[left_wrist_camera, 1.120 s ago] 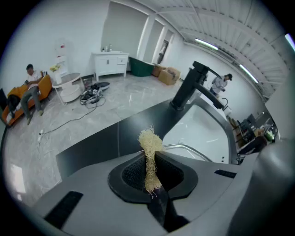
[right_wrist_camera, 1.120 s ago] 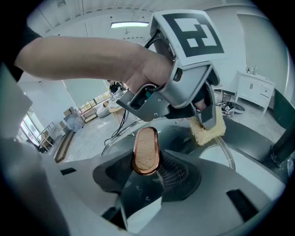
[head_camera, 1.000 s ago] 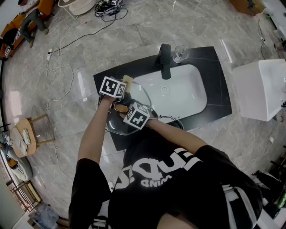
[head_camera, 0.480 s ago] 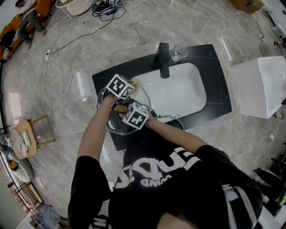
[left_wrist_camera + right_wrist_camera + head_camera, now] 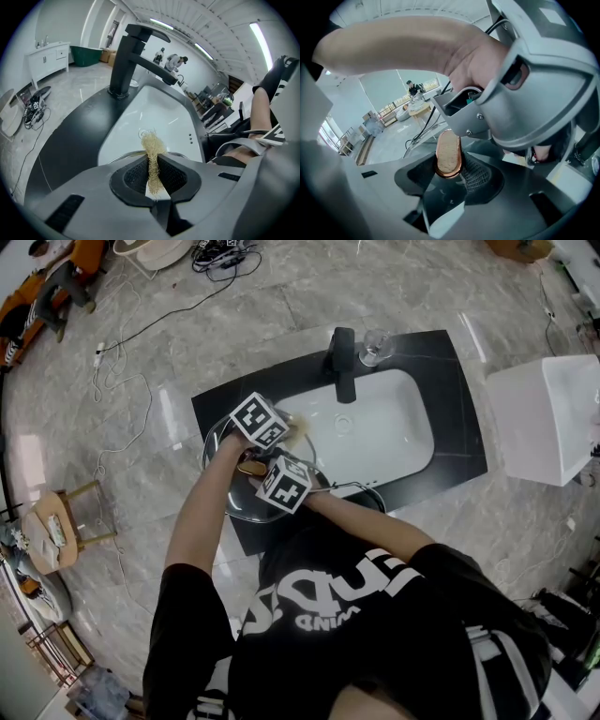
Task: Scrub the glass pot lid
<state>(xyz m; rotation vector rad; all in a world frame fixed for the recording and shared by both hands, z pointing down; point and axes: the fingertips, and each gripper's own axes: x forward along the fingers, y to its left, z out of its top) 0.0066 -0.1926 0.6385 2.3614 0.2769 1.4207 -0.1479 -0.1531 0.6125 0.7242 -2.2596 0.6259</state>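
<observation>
The glass pot lid (image 5: 236,505) is held tilted over the black counter's left end, by the sink. My right gripper (image 5: 256,466) is shut on the lid's wooden, copper-rimmed knob (image 5: 448,153), which fills its jaws in the right gripper view. My left gripper (image 5: 292,433) is shut on a straw-coloured fibre scrubber (image 5: 151,151), with the tuft sticking out past the jaws. The scrubber (image 5: 299,432) sits at the lid's far right rim, next to the basin. A strip of the lid's rim (image 5: 119,157) shows just ahead of the left jaws. The left gripper's grey body (image 5: 539,79) looms over the knob.
A white basin (image 5: 384,432) is set in the black counter (image 5: 450,399), with a black faucet (image 5: 344,362) and a clear glass (image 5: 375,349) behind it. A white cabinet (image 5: 548,423) stands at the right. Cables (image 5: 122,381) and a wooden stool (image 5: 61,521) lie on the floor to the left.
My left gripper has slid right along the lid toward the basin and rolled, carrying the scrubber with it. The right gripper and the knob have not moved.
</observation>
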